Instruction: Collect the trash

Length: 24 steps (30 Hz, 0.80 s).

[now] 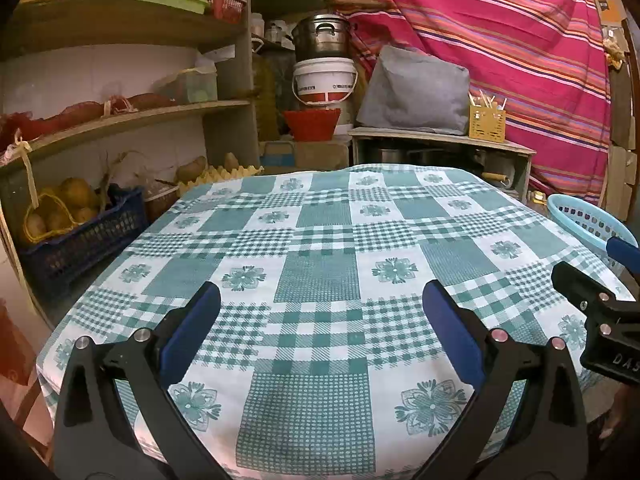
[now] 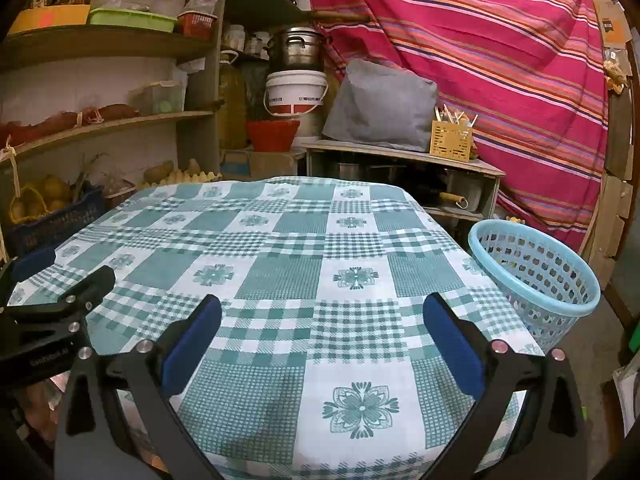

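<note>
A table under a green and white checked cloth (image 1: 316,240) (image 2: 280,256) fills both views, and no trash shows on it. A light blue perforated basket (image 2: 536,276) (image 1: 588,220) stands off the table's right edge; some small bits show inside it. My left gripper (image 1: 322,312) hovers open over the near half of the cloth with nothing between its blue pads. My right gripper (image 2: 322,316) is open and empty too, over the near right part. Each gripper shows at the edge of the other's view: the right one (image 1: 600,292), the left one (image 2: 60,304).
Wooden shelves (image 1: 120,120) with crates, potatoes and trays line the left. Behind the table stand a white bucket (image 1: 325,82), a metal pot, a red bowl, a grey cushion (image 1: 414,94) on a low cabinet and a yellow utensil holder (image 1: 487,122). A pink striped cloth (image 2: 500,60) hangs at right.
</note>
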### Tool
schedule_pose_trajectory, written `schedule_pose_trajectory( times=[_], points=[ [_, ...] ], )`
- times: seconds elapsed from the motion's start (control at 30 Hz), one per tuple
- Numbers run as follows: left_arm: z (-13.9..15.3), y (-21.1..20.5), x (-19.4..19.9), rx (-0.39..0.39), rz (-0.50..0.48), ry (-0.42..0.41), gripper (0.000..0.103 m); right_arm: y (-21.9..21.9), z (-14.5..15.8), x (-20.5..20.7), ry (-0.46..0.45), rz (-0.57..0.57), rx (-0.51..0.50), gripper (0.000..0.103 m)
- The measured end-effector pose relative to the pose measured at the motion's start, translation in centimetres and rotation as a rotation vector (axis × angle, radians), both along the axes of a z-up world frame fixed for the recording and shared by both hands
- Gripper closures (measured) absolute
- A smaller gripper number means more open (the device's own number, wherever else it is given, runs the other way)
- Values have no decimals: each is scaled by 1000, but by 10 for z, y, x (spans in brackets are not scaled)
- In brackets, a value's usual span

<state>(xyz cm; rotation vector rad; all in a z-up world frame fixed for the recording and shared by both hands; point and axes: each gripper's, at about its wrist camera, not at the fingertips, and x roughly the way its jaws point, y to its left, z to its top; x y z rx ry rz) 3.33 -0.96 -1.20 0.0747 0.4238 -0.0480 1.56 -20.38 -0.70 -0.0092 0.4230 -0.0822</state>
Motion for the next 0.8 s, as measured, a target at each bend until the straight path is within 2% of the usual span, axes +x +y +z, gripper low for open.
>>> schedule_pose_trajectory(
  times=[0.8],
  points=[
    [-2,-1,-1,12,-3,-3,5,-1,6,1,-9,-7,2,5]
  ],
)
